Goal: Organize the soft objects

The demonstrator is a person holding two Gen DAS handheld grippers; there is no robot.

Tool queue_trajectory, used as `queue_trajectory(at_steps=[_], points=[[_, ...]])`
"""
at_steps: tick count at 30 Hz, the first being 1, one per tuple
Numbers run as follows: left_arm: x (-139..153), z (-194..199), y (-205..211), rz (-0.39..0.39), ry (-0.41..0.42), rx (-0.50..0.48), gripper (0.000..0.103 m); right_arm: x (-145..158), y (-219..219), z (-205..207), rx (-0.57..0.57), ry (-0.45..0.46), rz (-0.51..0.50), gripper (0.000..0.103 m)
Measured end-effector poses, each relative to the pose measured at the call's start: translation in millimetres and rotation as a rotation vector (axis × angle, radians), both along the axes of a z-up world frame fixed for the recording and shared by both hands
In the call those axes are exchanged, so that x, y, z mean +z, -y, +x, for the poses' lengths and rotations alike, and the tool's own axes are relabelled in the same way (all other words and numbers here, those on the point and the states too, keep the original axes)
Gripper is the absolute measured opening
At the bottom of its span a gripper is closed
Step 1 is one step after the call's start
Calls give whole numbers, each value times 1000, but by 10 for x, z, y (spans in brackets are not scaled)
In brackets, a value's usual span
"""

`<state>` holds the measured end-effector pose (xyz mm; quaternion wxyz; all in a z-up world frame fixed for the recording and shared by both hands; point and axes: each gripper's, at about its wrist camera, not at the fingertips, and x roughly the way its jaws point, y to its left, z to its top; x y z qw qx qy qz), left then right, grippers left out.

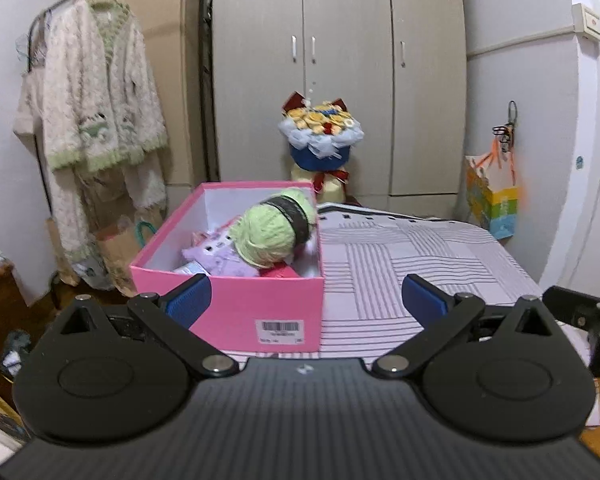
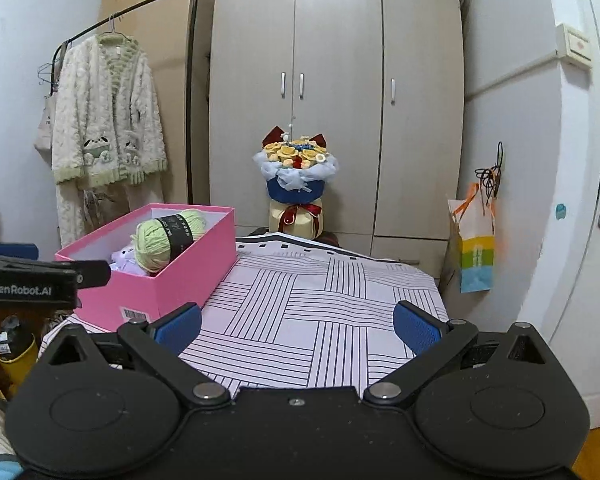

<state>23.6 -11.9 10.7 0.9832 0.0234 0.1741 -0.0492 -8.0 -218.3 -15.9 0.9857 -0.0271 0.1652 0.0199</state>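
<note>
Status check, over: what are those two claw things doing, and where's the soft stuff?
Both grippers, left and right, open, empty. Green yarn ball and purple plush in pink box. Nothing in the way.

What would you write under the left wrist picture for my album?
Open left tongs face a pink box holding green yarn and a purple plush toy.
</note>
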Motion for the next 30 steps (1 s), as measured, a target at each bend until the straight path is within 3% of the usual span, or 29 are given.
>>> queue_trajectory(at_steps=[14,30], points=[[-10,-95,46,33,14,13,103,-3,172,-62,-117,-26,100,103],[-40,-119,90,44,22,14,103,-53,38,-89,-144,-19,44,103]])
